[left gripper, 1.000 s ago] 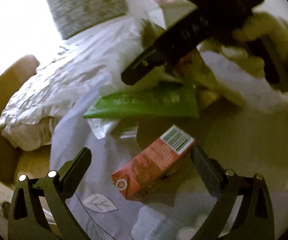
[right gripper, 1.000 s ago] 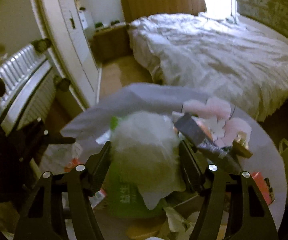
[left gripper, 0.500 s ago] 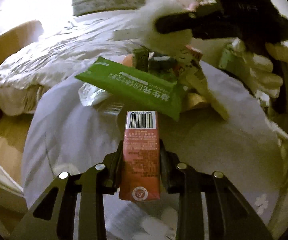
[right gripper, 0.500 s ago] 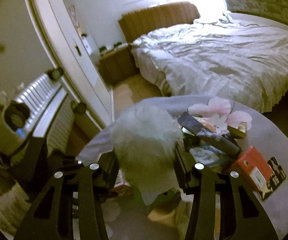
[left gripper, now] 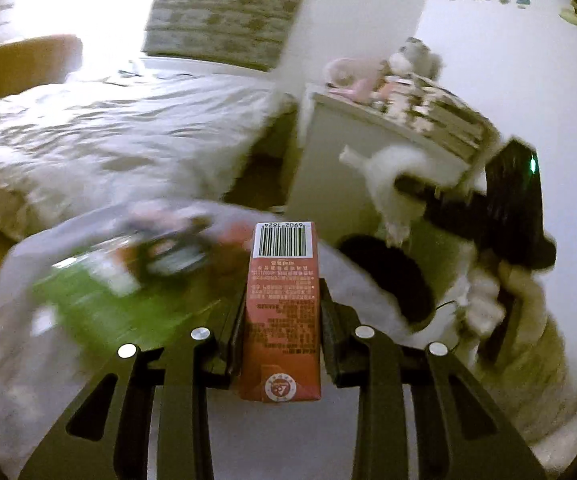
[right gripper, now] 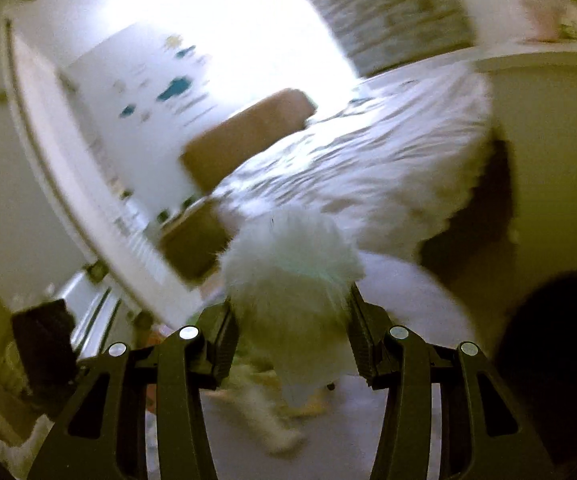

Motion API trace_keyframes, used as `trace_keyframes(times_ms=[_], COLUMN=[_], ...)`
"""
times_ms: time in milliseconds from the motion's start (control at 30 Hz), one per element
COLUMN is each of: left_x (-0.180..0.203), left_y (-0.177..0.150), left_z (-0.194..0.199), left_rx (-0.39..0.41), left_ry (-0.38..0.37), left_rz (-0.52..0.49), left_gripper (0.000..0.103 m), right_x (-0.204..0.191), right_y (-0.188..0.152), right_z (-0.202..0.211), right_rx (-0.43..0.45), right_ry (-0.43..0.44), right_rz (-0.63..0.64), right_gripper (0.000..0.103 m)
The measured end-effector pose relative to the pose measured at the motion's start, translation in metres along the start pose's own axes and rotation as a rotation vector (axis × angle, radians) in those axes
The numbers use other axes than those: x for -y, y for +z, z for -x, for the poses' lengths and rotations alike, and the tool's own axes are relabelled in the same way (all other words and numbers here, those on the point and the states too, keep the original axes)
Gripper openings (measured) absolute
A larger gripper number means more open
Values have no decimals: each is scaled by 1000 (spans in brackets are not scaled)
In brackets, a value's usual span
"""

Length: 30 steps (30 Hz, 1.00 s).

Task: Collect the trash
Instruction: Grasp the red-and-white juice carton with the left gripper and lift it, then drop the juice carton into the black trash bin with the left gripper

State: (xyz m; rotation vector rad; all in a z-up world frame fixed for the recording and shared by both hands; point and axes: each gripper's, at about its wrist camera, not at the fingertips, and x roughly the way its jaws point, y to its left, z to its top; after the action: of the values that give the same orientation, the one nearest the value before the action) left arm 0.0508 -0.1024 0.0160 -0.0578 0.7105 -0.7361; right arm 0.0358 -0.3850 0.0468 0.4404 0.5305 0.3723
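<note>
Trash pickup, 2 items in hand. Red carton (left gripper: 282,312) sits lengthwise between the pads of the left gripper (left gripper: 282,320), barcode end pointing away from the camera, clamped on its 2 long sides and clear of the table (left gripper: 224,440). Those jaws have just been closing, and the carton is what they closed on. The side grip looks chosen because the box is narrow there and stiff enough not to crush.

White tissue wad (right gripper: 292,276) is pinched in the right gripper (right gripper: 290,332), pads pressing in from both sides; its jaws also have just been closing, with the wad between them. Soft stuff, so the squeeze is wide and loose-looking, and a tail hangs below the fingers. In the left view the same wad (left gripper: 384,176) shows at the tip of the right gripper (left gripper: 412,188), held by a person's gloved hand (left gripper: 484,300), out past the table edge and above a black opening (left gripper: 388,276), probably the bin. Likely reason for that position: drop is about to happen there.

Green packet (left gripper: 88,304) and other wrappers (left gripper: 168,248) are blurred, on the table, not collected yet. Bed (left gripper: 108,132) and white cabinet (left gripper: 348,168) behind.

Risk: loose tissue tail could snag on a finger at release.
</note>
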Motion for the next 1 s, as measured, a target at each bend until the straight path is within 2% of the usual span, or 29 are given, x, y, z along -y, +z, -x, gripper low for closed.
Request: trace_keyframes(times_ms=[67,200,400,500,633,800,867,900,933,1000], left_x=[23,74,117,131,144,150,152,151,149,147], left_y=[12,35,29,24,16,15,16,17,17,20], left_z=[-26,-111,-200,-232,-256,-269,-269,-264,-260,-248], left_rx=[-7,-77,-195,-246,-294,-319,-321,-306,-289,-254], left_ry=[-44,-126,-162,-160,-147,-114,-97,-82,-72,-60], left_rz=[-10,-27,-38,-51,-69,-84,-87,-87,-87,-86], left_gripper=[31,31,31,31,33,34,48,64,76,77], right_x=[36,102,175,199,223,230,228,227,226,221], right_y=[-3,-21,-50,-65,-80,-92,-87,-84,-82,-81], right_z=[17,33,37,35,31,31,33,31,32,31], right_rx=[22,19,-19,-39,-72,-87,-80,-76,-72,-70], right_ry=[-63,-207,-306,-340,-363,-388,-393,-393,-394,-395], right_rz=[-58,-156,-284,-316,-342,-342,-339,-339,-335,-322], right_gripper=[48,48,48,48,49,57,67,73,74,74])
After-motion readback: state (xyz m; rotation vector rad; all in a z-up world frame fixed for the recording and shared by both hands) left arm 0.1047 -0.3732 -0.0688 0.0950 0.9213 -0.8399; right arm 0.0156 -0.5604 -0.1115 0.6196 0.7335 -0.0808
